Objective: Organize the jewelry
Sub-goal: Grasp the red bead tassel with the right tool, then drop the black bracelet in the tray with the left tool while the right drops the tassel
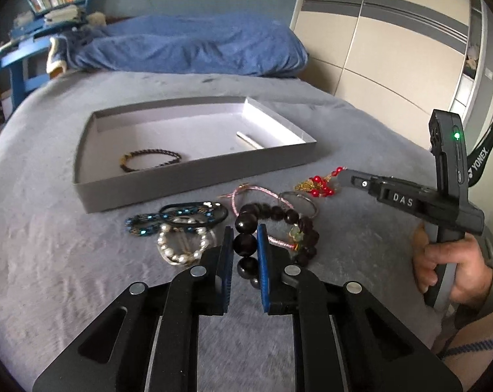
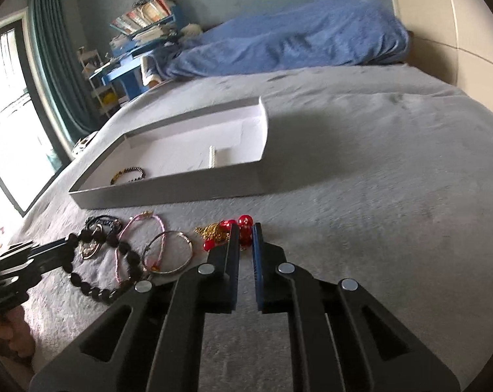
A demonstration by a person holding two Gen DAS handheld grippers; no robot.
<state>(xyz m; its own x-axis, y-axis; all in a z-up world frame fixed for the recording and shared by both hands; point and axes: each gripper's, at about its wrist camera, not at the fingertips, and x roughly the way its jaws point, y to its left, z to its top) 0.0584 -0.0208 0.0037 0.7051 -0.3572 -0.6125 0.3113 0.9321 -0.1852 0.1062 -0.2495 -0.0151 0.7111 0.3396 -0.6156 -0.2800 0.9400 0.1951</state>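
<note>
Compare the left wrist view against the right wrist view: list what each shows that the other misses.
Only the left wrist view shows the pearl bracelet, the blue beaded bracelet and the hand holding the right gripper.

Only the right wrist view shows the window and green curtain.

Both show the grey tray, the dark bead bracelet in the left gripper, and the red bead piece in the right gripper.

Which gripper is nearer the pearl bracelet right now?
Left. The left gripper, shut on the dark bead bracelet, sits right beside the pearl bracelet; the right gripper holds the red-bead piece farther off.
</note>
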